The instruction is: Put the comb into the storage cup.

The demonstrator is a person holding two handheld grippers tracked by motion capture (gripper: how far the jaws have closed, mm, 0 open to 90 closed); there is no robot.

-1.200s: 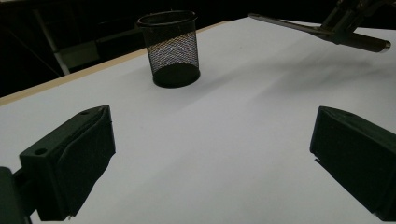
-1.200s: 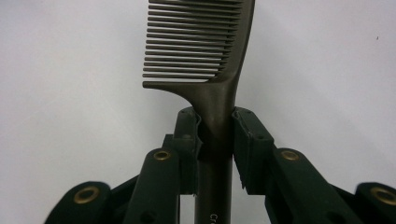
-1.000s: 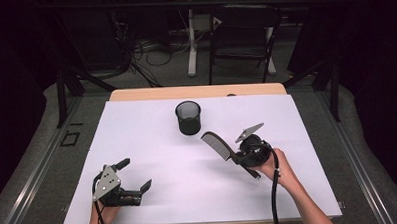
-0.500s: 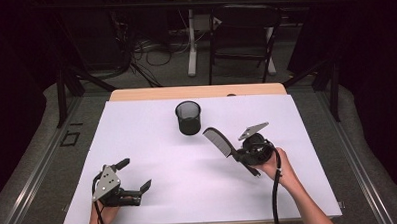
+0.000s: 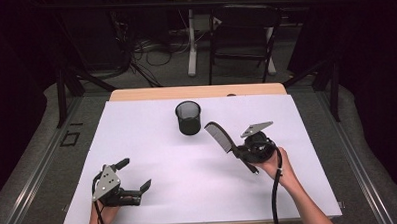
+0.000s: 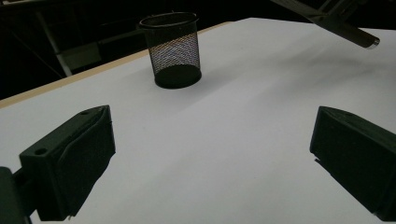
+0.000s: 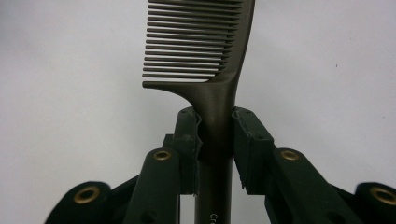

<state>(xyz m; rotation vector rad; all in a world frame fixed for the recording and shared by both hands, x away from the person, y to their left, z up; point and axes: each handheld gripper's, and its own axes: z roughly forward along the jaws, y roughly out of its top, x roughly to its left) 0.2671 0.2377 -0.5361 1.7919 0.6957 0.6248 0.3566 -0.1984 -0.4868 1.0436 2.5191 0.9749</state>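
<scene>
Between the right gripper's fingers sits the comb's handle, seemingly clamped.

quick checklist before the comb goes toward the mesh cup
1. Grip on the comb: the right hand-held gripper has its pads clamped on the handle just below the teeth. Ok.
2. Mesh cup upright with its mouth open: ok.
3. Cup empty: cannot tell, the inside is dark.
4. Path between comb and cup: bare white table cover, nothing in the way. Ok.
5. Left hand-held gripper out of the way: open, low at the near left, apart from the cup. Ok.
6. Comb lined up over the cup: not ok, it sits tilted to the cup's right.
</scene>
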